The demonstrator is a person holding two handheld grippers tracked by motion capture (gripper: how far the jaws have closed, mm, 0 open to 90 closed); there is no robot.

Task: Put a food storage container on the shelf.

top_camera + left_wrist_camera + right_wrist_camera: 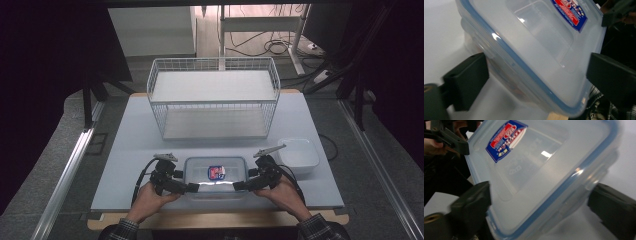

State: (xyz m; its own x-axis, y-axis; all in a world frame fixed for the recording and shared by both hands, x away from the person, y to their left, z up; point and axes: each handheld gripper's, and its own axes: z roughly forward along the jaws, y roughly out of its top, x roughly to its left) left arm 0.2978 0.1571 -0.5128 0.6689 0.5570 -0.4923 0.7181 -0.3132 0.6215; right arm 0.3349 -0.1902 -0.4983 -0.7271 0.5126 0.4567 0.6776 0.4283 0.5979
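Note:
A clear plastic container [215, 175] with a blue-sealed lid and a red and blue label lies near the table's front edge. My left gripper [192, 188] meets its left end and my right gripper [239, 186] its right end. In the left gripper view, the container [536, 50] fills the gap of my left gripper [537, 77], and both black jaws touch its sides. In the right gripper view, the container [536, 170] sits the same way in my right gripper [541, 205], with the jaws wide apart and pressed on the lid's edge and clip.
A white two-level wire rack [215, 95] stands at the back middle of the pale table [130, 165]. A white square dish [299, 155] sits just right of my right gripper. Dark curtains hang on both sides.

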